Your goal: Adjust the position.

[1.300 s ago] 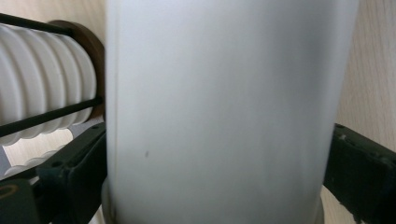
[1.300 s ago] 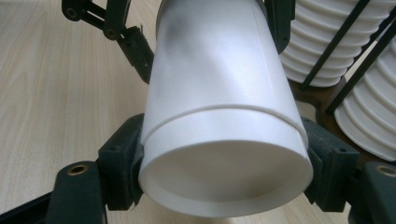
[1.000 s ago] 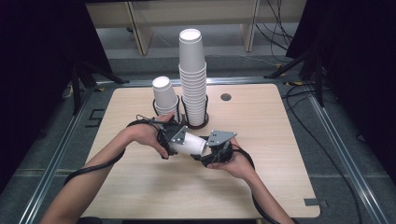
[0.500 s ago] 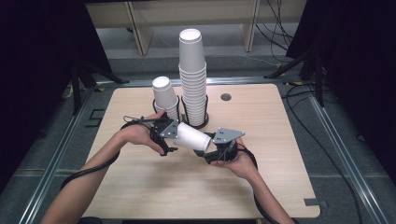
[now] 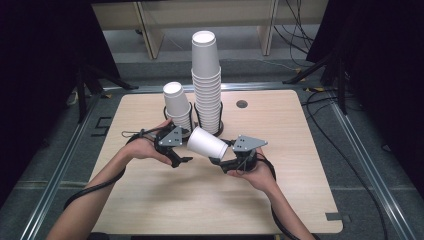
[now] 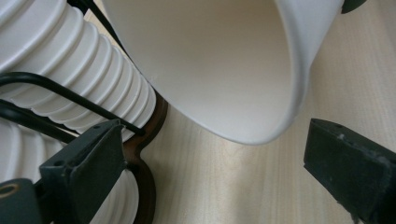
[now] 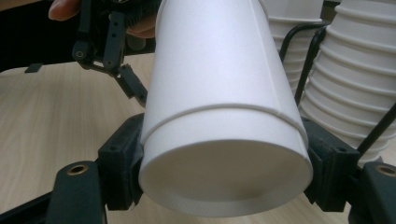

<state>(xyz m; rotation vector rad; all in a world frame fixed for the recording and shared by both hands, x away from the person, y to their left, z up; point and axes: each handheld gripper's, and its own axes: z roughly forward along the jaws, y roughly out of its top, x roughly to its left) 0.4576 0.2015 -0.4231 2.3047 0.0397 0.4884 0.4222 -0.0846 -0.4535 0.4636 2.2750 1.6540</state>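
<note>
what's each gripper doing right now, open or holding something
Left gripper: open, jaws have just been closing a little, its pads clear of the paper cup.
Right gripper: shut on the paper cup, clamped near its rim.

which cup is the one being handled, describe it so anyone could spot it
On the wooden table, find the two cup stacks at the back. In front of them, one white paper cup lies tilted sideways, clamped in the right tongs: the lone cup off any stack.
</note>
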